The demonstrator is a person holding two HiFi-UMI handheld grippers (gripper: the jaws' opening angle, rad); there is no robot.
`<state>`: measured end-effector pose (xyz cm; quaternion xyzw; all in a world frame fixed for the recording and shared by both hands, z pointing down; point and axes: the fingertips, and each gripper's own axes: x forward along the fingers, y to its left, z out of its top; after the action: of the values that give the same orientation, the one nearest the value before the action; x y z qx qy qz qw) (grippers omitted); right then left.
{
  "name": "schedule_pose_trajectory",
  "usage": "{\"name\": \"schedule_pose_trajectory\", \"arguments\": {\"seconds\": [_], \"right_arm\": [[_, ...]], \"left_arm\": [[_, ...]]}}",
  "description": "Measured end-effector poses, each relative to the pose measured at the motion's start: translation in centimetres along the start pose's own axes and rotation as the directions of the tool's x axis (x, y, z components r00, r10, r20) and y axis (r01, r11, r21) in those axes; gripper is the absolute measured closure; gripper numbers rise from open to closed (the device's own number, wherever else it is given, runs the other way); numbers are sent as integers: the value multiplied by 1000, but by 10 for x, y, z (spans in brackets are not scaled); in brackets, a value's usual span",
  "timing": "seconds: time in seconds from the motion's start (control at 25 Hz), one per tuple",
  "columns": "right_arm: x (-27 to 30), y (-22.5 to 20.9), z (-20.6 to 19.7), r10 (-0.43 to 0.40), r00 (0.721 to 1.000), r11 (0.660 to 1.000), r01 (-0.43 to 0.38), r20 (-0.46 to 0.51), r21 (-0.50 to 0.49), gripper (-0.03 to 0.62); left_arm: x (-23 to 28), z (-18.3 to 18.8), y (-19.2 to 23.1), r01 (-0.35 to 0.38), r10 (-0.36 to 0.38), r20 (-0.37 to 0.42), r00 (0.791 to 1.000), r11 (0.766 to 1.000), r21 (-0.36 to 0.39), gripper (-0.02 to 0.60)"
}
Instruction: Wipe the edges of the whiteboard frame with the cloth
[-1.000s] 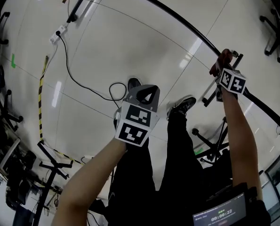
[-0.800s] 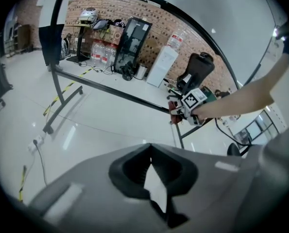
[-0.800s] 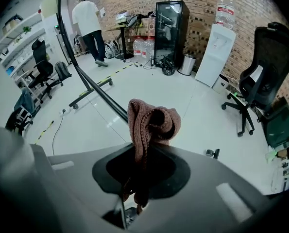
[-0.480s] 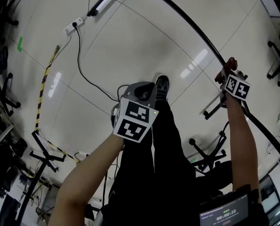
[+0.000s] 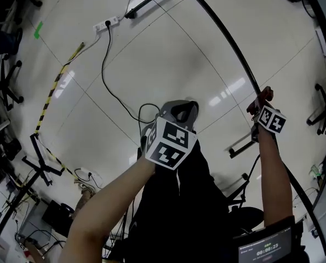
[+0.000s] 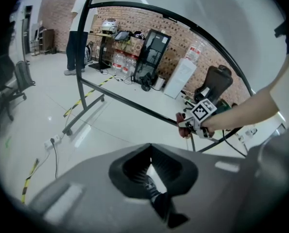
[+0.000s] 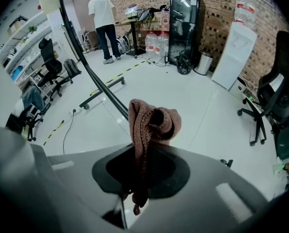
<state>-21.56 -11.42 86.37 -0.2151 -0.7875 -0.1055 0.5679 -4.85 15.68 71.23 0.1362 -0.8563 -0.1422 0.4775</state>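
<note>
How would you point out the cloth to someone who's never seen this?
Find the black frame arcing over the white floor. The right gripper is at that bar, and the cloth is pinched in its jaws. It is a bunched, reddish-brown knit, the only reddish thing among the black bars and grey gripper.

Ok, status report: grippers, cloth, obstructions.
Left gripper shut, empty, held clear. Right gripper shut on cloth, at the whiteboard frame. Nothing visible blocking it.
</note>
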Motion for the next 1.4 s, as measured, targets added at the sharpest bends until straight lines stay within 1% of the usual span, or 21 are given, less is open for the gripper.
{"name": "schedule_pose_trajectory", "arguments": {"seconds": [0.24,0.4,0.52,0.6,0.72,0.84,1.08,1.4], "right_arm": [[16,37,37,68,998,993,-68,-7,-99,537],[24,59,61,86,996,989,-86,-3,-123,536],[30,76,76,93,996,986,-93,-9,-140,537],[36,89,89,103,995,985,-103,-7,-142,536],[43,103,108,95,995,986,-95,-3,-138,536],[47,117,119,80,997,986,-80,-2,-145,536],[57,143,141,78,997,991,-76,15,-112,536],[72,173,176,51,999,990,-48,17,-134,536]], "left_arm": [[-15,7,26,-73,78,55,995,993,-88,577],[-26,3,59,-121,131,68,989,984,-132,577],[-30,-4,83,-137,150,67,986,976,-172,577],[-32,-5,100,-144,157,61,986,973,-182,578],[-35,4,120,-138,152,63,986,973,-183,577],[-38,10,132,-118,133,70,989,975,-187,577],[-41,12,153,-80,93,67,993,981,-174,578],[-63,11,195,-79,92,63,994,979,-186,577]]}}
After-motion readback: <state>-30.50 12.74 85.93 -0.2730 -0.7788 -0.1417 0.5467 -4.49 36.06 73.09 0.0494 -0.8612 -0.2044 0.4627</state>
